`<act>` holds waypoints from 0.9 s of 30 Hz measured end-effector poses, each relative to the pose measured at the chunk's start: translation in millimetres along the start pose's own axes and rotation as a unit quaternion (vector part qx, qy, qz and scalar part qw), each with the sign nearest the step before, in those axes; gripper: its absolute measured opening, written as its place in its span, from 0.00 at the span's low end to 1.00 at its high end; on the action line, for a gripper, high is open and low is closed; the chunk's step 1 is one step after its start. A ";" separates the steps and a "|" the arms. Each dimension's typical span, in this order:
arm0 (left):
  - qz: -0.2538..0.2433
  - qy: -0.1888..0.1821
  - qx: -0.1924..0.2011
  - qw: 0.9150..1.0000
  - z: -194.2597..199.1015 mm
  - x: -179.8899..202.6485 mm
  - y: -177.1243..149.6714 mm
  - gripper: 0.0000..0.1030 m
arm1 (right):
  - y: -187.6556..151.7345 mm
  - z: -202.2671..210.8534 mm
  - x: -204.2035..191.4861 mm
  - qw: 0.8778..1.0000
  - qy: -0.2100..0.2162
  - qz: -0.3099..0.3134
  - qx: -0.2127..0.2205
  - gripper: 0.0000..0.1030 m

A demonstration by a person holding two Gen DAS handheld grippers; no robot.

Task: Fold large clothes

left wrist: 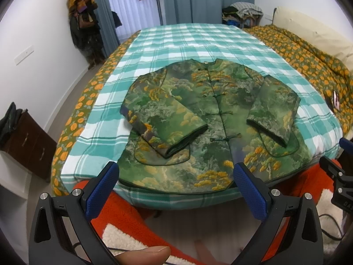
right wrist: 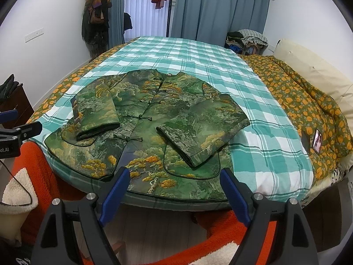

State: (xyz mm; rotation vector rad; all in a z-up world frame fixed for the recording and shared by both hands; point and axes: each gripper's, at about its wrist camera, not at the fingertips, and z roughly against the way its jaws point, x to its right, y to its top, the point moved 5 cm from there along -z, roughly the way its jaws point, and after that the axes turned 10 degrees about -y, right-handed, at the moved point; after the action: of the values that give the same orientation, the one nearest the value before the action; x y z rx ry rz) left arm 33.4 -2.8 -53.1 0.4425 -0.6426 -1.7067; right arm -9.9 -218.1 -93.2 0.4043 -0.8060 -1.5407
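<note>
While hovering at the bed [left wrist: 154, 44] edge:
Jacket [left wrist: 211, 119]: lying flat, sleeves lying folded inward.
Left gripper [left wrist: 176, 190]: gaping, empty.
Right gripper [right wrist: 174, 194]: gaping, empty.

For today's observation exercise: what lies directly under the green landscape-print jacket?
The green landscape-print jacket lies on a teal-and-white checked blanket. Whatever is beneath its body is covered. Both sleeves rest folded on top.

A small phone [right wrist: 317, 141] lies on the orange-flowered quilt [right wrist: 308, 101] right of the jacket [right wrist: 154, 128]; its screen is too small to read. A thumb tip [left wrist: 145, 255] is cut off by the bottom edge below the jacket.
</note>
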 end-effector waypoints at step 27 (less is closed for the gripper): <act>-0.001 0.003 -0.001 1.000 -1.5 -3.0 -2.2 1.00 | -1.7 -1.5 -5.2 1.000 0.001 0.004 0.003 0.83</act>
State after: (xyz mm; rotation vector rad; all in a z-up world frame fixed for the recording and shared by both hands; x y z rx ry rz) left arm 33.3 0.1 -55.8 0.4453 -0.6364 -1.7072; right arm -9.4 -213.5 -96.4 0.4059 -0.8097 -1.5308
